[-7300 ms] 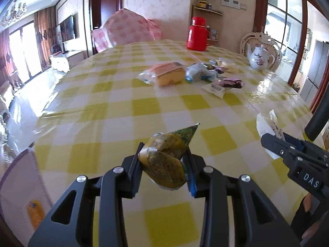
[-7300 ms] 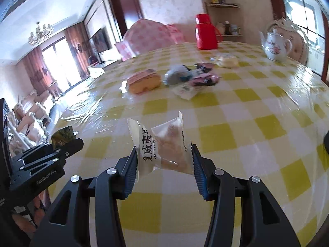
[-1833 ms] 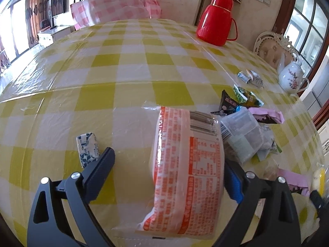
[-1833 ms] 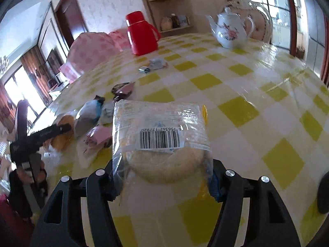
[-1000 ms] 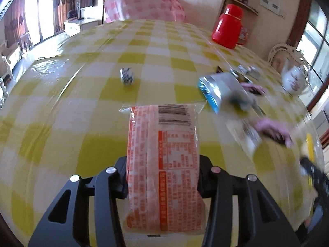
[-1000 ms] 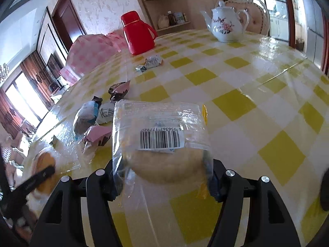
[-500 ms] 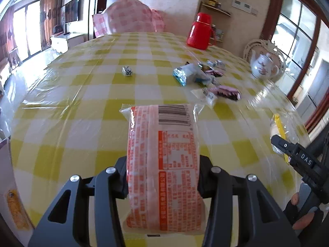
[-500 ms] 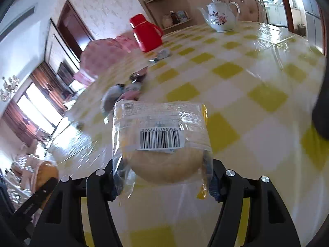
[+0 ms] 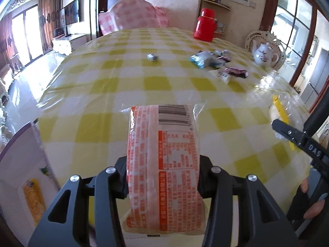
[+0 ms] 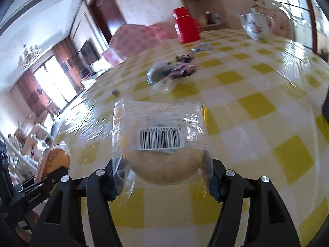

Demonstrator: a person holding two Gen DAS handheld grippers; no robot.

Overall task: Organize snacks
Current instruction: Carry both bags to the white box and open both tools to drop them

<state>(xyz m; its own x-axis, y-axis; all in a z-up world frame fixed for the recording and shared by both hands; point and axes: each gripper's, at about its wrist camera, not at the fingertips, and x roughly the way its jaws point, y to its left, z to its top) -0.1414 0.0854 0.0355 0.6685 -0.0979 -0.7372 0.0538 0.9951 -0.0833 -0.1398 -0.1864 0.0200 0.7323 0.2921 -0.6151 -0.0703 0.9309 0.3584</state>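
While the left gripper (image 9: 163, 177) clamps an orange-printed bread pack (image 9: 164, 164) at lower centre, the right gripper (image 10: 162, 177) pinches a clear-wrapped bun (image 10: 162, 144); both look light, soft, crushable, best held sidewise.

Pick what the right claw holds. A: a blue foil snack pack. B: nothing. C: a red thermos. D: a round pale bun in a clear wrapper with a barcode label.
D: the right claw is clamped on the round pale bun in a clear barcoded wrapper above the yellow checked tablecloth.
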